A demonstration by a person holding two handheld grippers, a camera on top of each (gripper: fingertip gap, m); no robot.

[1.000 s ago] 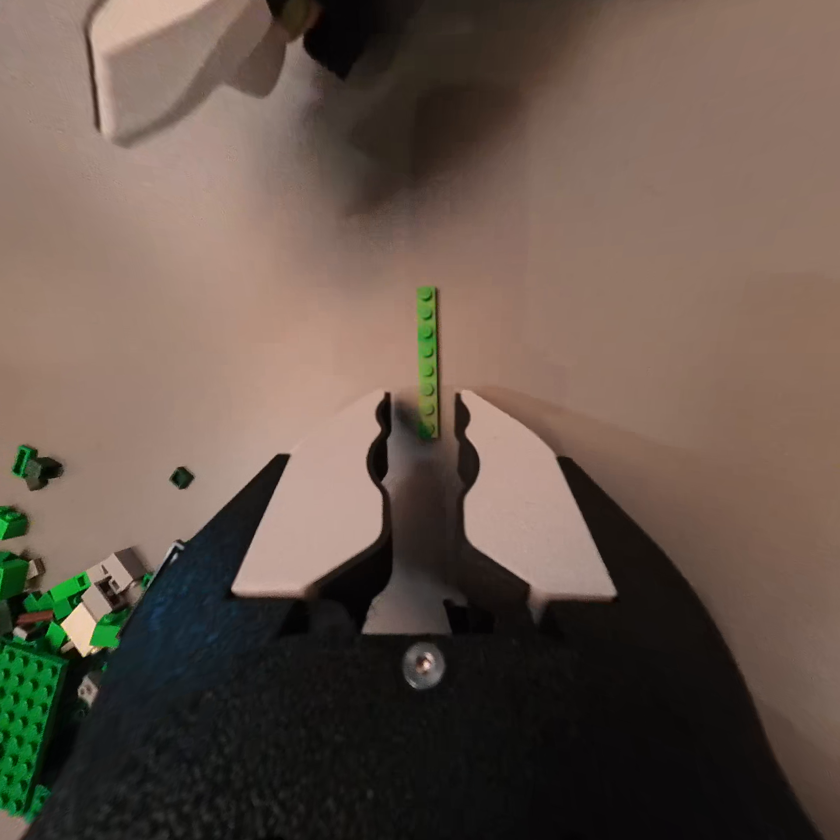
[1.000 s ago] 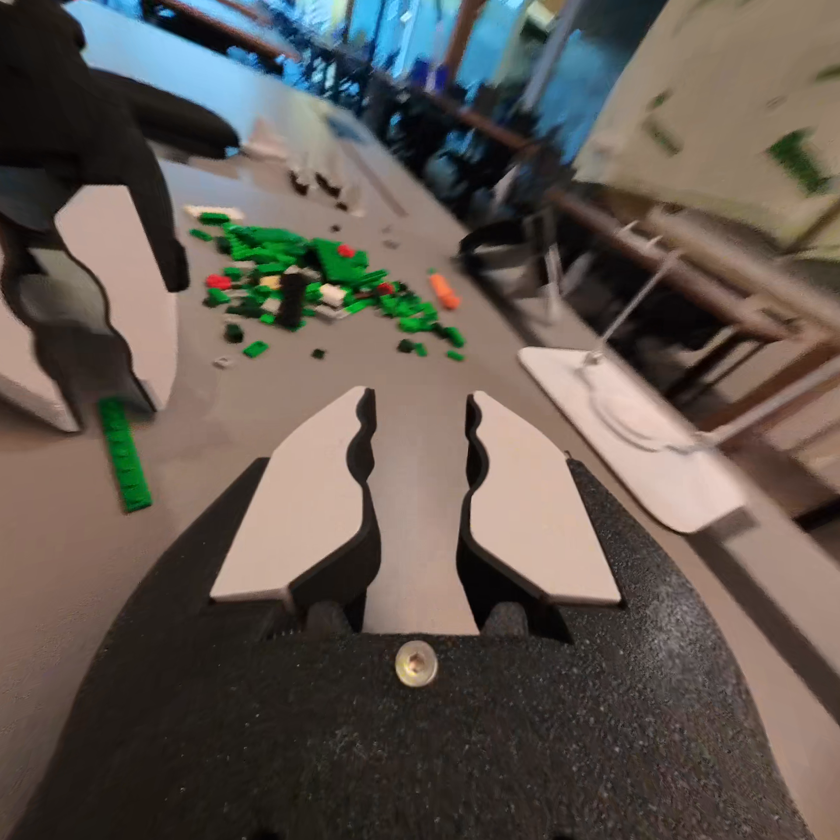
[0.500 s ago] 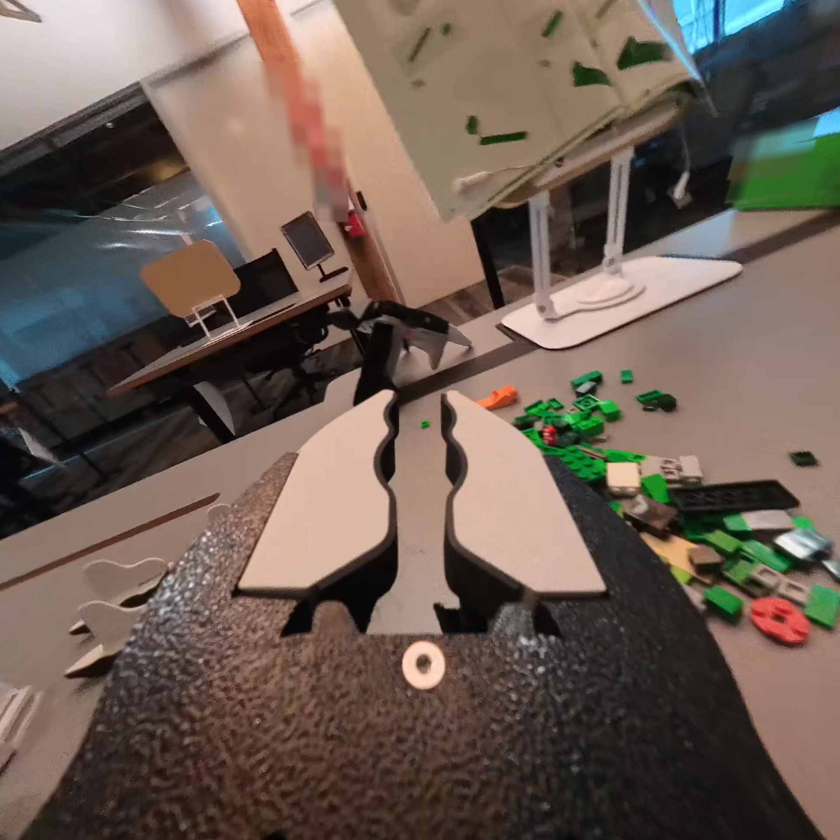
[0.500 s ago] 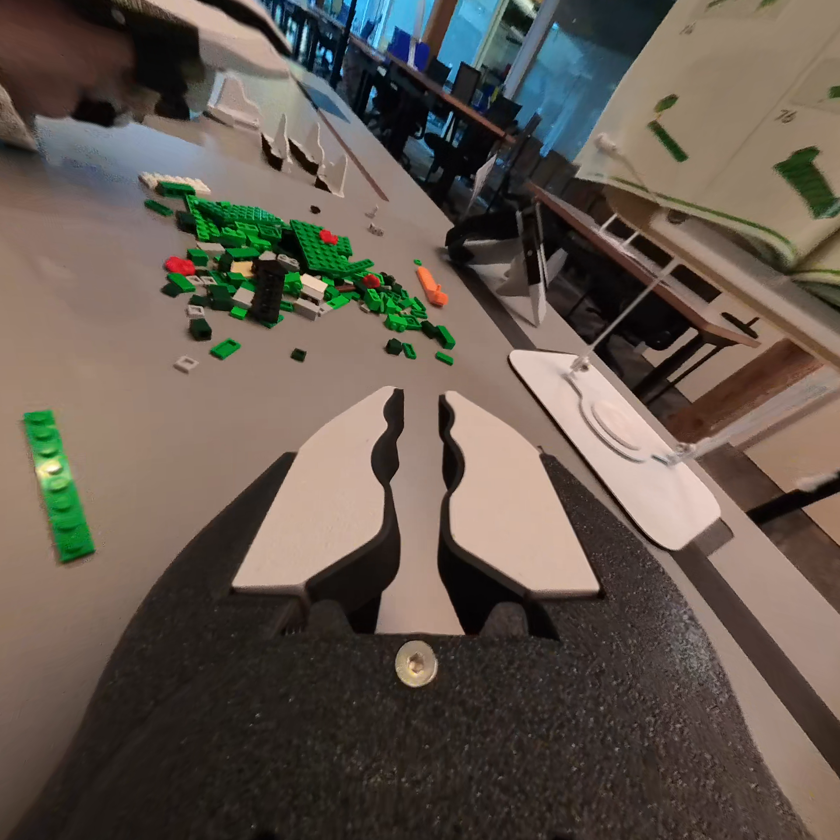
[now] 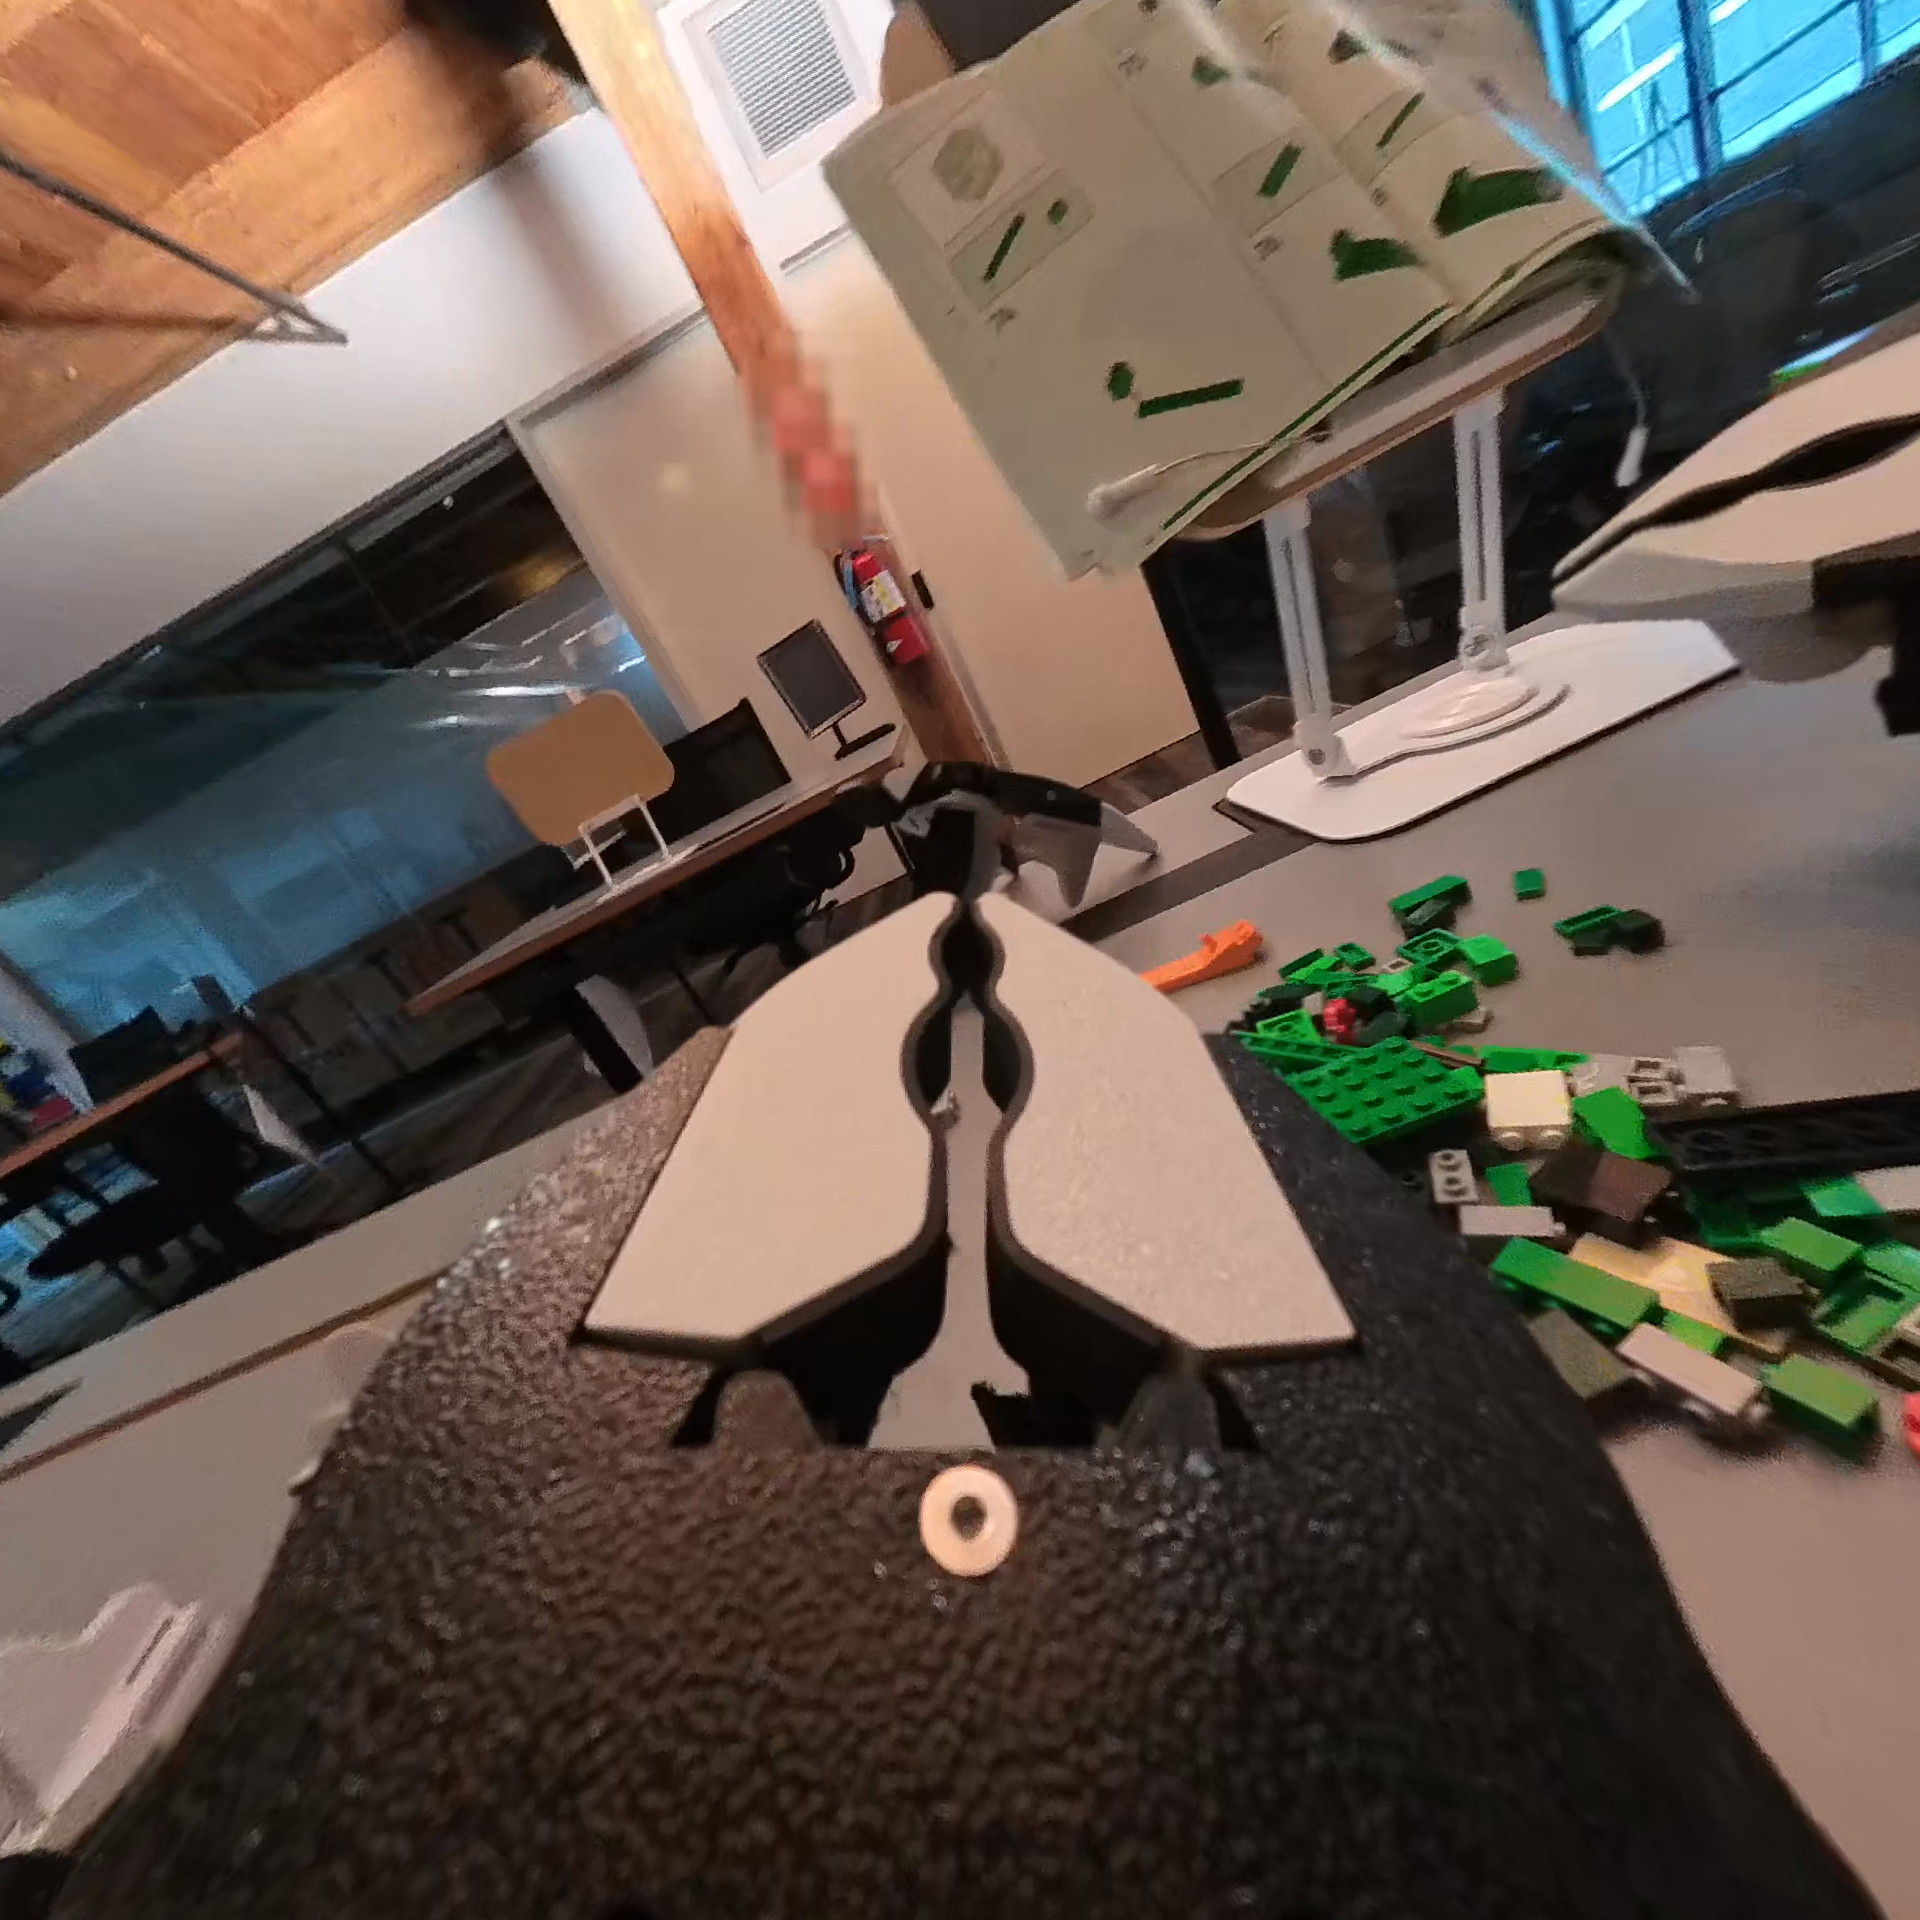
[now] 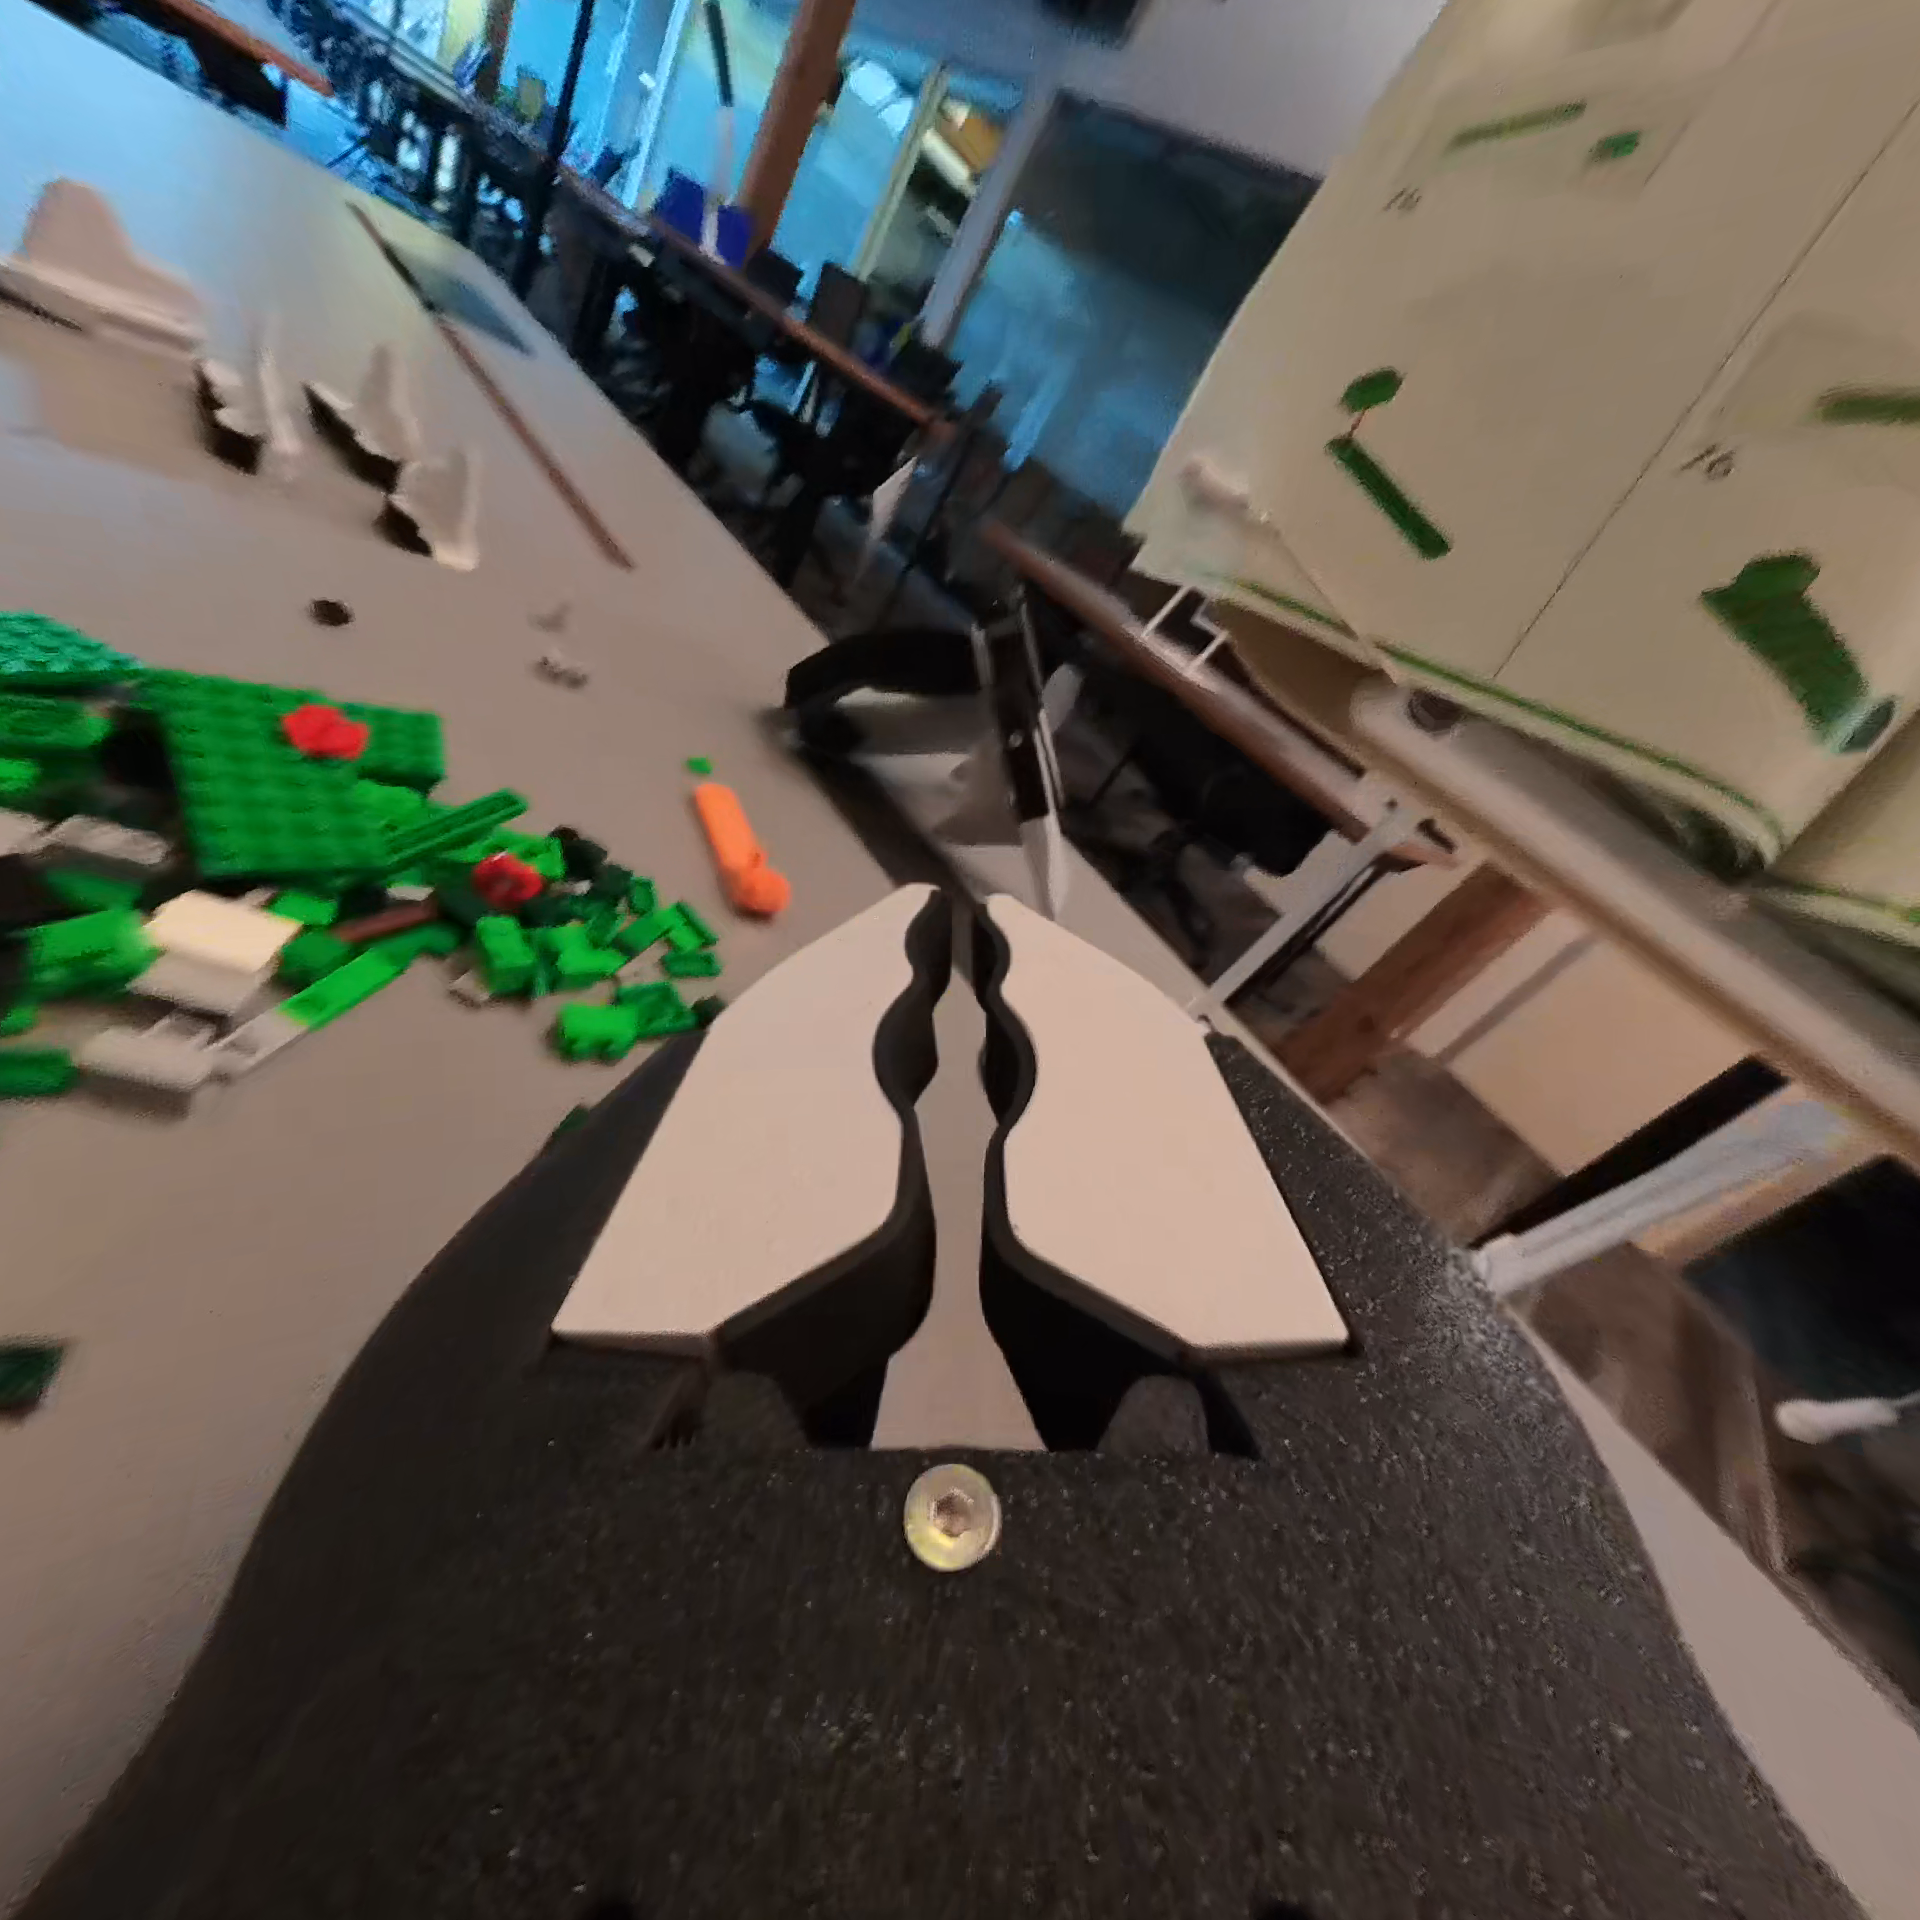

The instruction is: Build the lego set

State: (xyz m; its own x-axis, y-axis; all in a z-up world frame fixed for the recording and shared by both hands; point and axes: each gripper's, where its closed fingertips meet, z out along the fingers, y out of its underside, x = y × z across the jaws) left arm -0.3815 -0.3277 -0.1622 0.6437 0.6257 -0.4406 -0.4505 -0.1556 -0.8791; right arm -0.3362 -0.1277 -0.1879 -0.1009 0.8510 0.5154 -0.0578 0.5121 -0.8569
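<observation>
Grey counter (image 5: 1714, 831) carries a loose pile of lego pieces (image 5: 1558, 1132), mostly green with grey, white, black and red bits, lying right of the left hand-held gripper (image 5: 968, 914) and left of the right hand-held gripper (image 6: 964, 906). An orange piece (image 6: 736, 847) lies on the counter just beyond the pile, ahead-left of the right gripper's tips. A white stand base (image 5: 1475, 717) rests on the counter farther off, ahead-right of the left gripper.

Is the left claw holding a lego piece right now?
No, the left claw is shut with nothing between its fingers, and the lego pile lies on the table beside it.
</observation>
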